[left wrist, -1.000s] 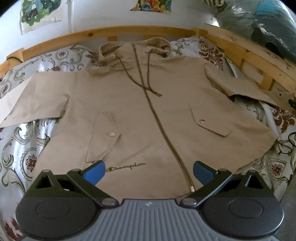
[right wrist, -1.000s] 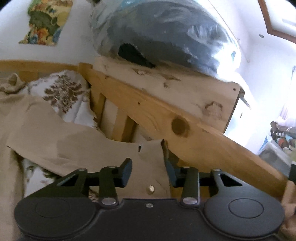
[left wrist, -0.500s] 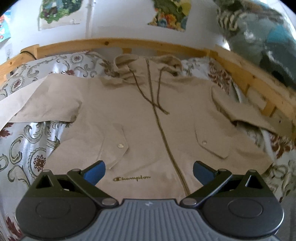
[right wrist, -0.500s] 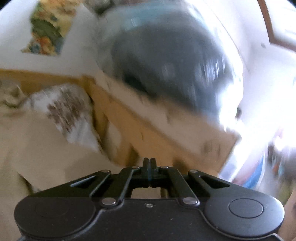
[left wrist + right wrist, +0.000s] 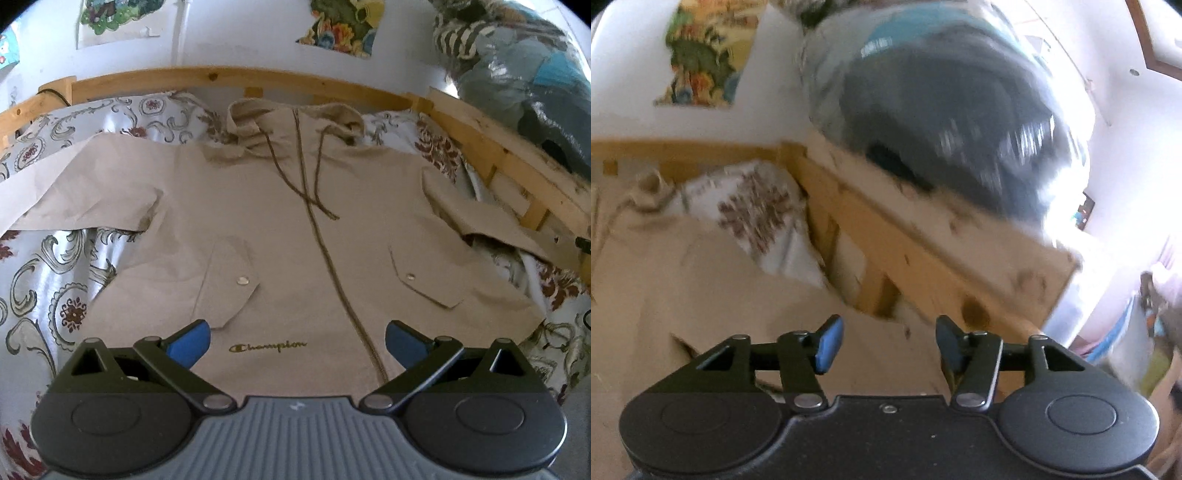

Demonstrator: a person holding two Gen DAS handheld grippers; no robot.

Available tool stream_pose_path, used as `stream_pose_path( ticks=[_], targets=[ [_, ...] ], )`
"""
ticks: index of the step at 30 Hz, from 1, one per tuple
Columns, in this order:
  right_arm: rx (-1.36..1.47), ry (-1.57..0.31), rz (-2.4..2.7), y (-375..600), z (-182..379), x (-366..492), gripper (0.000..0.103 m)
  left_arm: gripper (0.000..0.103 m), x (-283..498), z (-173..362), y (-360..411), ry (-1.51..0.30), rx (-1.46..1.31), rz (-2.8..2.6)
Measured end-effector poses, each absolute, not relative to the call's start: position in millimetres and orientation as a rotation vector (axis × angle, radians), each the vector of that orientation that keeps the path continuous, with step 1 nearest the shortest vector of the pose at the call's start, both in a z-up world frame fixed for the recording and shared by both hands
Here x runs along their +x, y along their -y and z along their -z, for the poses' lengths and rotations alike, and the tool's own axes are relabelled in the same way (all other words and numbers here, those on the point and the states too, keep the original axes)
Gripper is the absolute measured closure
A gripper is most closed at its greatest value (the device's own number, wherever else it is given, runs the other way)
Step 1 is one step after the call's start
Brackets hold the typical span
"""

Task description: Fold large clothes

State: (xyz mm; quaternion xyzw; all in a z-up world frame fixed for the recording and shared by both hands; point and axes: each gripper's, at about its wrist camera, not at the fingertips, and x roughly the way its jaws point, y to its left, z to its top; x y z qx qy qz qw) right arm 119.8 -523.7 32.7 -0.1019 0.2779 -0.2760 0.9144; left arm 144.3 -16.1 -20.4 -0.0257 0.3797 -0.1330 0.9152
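- On the far left of the left wrist view, one sleeve [image 5: 55,199] of the tan jacket [image 5: 295,236] is seen stretched flat out to the side across the patterned bedspread [image 5: 48,280]; no fold has been made there.
- In the middle, the jacket is laid face up on the bed, zipped, hood toward the wooden headboard [image 5: 221,75], both pocket flaps flat; the body is judged to be spread out and smoothed but not yet folded at all.
- The left gripper [image 5: 297,341] is held above the hem near the printed logo, its blue pads wide apart with nothing between them.
- Toward the right, the other sleeve [image 5: 491,218] is seen lying out toward the wooden side rail [image 5: 517,166], its end near the slats, still unfolded.
- In the blurred right wrist view, the right gripper [image 5: 889,341] is seen with its jaws apart, having just been opening; the tan cloth lies below and beyond them, and no cloth is pinched between the pads.
- Both sleeve folds and the body folds are judged to be left.
- On the far right, a clear plastic bag [image 5: 960,122] is rested on the rail's top board; dark and blue textiles are packed inside, their kind not discernible.
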Motion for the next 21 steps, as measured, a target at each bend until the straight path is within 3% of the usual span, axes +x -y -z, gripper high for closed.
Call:
stream_pose_path(
  ticks=[6,16,18,21],
  targets=[
    [-0.176,-0.579,0.633,552,1,122,0.040,0.001,150,34,24,-0.823,-0.016,0.252],
    [-0.164,-0.559,0.652,568,16,137,0.041,0.001,150,44,32,-0.824,0.055,0.230],
    [-0.152,-0.563,0.673,571,16,142,0.045,0.001,149,43,32,-0.816,0.056,0.227],
    [-0.142,-0.574,0.725,577,17,150,0.067,0.001,149,41,31,-0.806,0.052,0.226]
  ],
)
